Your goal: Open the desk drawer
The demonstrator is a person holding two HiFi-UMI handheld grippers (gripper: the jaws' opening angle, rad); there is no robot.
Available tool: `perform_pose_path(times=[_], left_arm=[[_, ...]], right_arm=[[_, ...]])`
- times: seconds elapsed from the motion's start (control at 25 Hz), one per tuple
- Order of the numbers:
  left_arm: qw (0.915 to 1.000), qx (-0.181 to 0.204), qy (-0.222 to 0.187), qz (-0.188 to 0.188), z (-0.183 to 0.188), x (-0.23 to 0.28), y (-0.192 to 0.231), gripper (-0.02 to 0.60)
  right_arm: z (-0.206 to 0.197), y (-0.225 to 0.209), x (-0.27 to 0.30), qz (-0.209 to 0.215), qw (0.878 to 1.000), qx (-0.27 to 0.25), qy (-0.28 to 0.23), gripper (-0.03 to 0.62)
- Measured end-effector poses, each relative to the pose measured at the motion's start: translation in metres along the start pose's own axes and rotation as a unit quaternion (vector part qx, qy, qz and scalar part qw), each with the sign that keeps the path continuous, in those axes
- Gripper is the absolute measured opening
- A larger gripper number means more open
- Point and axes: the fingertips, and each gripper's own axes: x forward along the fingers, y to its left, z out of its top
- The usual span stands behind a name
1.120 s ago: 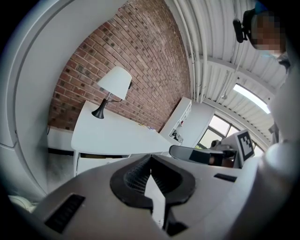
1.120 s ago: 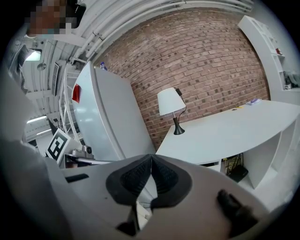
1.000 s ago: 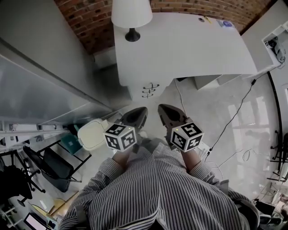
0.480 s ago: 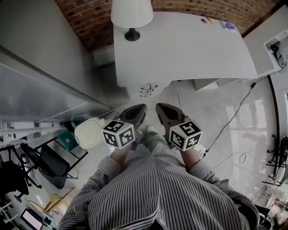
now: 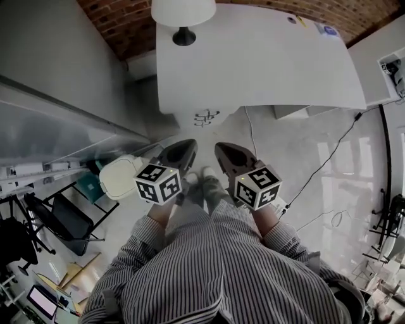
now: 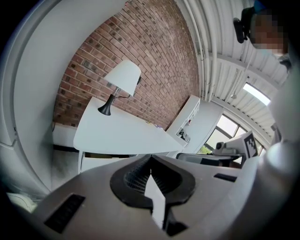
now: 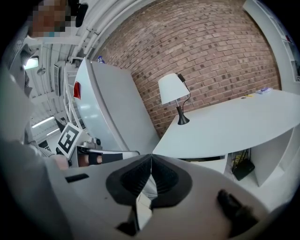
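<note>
A white desk (image 5: 266, 63) stands against the brick wall. Under its left end is a white drawer unit (image 5: 204, 117) with small dark handles. My left gripper (image 5: 188, 145) and right gripper (image 5: 220, 148) are held side by side in front of my body, above the floor. Both point toward the desk and stay well short of the drawers. Both are shut with nothing between the jaws. In the left gripper view the desk (image 6: 122, 133) lies ahead beyond the closed left gripper (image 6: 150, 160). The right gripper view shows the desk (image 7: 234, 124) past the closed right gripper (image 7: 151, 160).
A table lamp (image 5: 182, 16) with a white shade stands on the desk's left corner. A white bin (image 5: 120, 177) and a black chair (image 5: 63, 218) are on the floor at left, beside a grey partition (image 5: 57, 126). A black cable (image 5: 329, 158) trails across the floor at right.
Both grippers have shifted slightly up and left in the head view, toward the desk. Their jaws have stayed shut, and the desk looks a little larger.
</note>
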Motion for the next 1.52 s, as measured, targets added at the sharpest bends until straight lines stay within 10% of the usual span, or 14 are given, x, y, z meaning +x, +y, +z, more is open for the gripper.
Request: perform_pose_path(times=[1.52], left_arm=[[0.9918,-0.122,0.036,0.002,-0.111,0.134,0.083,0.011]], right_arm=[[-0.133,-0.124,0.094,0.001,0.985,0.173,0.027,0.017]])
